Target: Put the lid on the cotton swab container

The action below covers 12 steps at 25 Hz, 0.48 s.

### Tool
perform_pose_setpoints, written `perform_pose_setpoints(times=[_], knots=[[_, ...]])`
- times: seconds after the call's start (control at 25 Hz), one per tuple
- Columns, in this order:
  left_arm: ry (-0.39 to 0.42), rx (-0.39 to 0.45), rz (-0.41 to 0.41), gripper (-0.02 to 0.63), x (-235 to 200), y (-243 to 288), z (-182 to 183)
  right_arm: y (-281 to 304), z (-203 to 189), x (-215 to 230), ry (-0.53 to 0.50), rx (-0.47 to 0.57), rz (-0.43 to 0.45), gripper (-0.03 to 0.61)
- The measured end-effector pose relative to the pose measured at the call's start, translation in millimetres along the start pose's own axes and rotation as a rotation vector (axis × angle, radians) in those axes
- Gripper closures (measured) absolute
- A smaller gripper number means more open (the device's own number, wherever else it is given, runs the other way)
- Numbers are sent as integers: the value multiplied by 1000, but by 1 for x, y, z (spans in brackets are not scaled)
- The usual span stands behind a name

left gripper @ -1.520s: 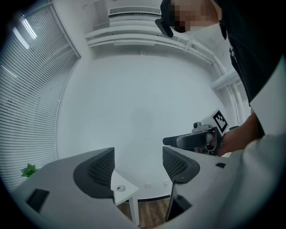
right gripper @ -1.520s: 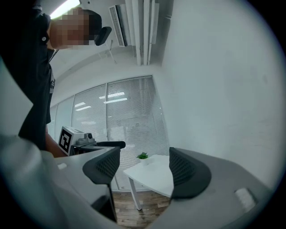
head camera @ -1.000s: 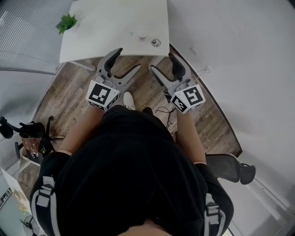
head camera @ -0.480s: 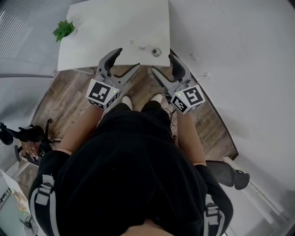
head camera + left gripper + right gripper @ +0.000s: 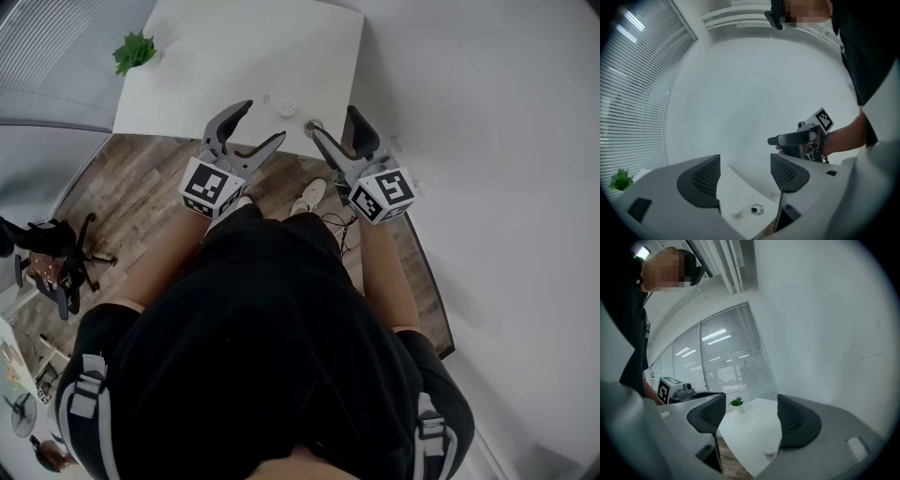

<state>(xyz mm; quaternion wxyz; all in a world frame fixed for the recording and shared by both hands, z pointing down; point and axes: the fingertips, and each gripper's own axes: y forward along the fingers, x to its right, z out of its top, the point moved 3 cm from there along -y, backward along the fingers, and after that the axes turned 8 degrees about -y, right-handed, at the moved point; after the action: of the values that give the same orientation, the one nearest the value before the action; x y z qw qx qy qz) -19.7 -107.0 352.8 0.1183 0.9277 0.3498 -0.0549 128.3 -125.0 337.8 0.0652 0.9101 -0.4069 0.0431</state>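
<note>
A small round cotton swab container [image 5: 287, 110] stands near the front edge of the white table [image 5: 216, 66]. Its lid [image 5: 312, 125] lies flat just to the right of it. In the left gripper view the container [image 5: 736, 211] and lid [image 5: 757, 209] show side by side, low between the jaws. The right gripper view shows the small clear container [image 5: 768, 450] by the table's near edge. My left gripper [image 5: 258, 127] and right gripper [image 5: 335, 124] are both open and empty, held in the air at the table's front edge, short of both items.
A small potted plant [image 5: 134, 52] stands at the table's far left corner. A white wall [image 5: 487, 141] runs close along the right. An office chair [image 5: 52, 267] stands on the wooden floor [image 5: 122, 187] at the left. Window blinds [image 5: 633, 93] fill the left side.
The person has stepped towards the table, so it sits nearer in view. Both grippers have moved forward to its front edge, still open and empty.
</note>
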Motion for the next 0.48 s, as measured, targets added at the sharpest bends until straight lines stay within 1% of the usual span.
perform_pose_setpoints(times=[0.2,0.32,0.48], knots=[[-27,-15,70,293,-6,32,-12,16,-21,45,36,-41,55,238],[-32,-36,124,293,-12,43,-28,26,-37,65,58,-65,83,249],[-36,-86,201,293,-19,59,-56,35,-59,90,67,-84,101,255]])
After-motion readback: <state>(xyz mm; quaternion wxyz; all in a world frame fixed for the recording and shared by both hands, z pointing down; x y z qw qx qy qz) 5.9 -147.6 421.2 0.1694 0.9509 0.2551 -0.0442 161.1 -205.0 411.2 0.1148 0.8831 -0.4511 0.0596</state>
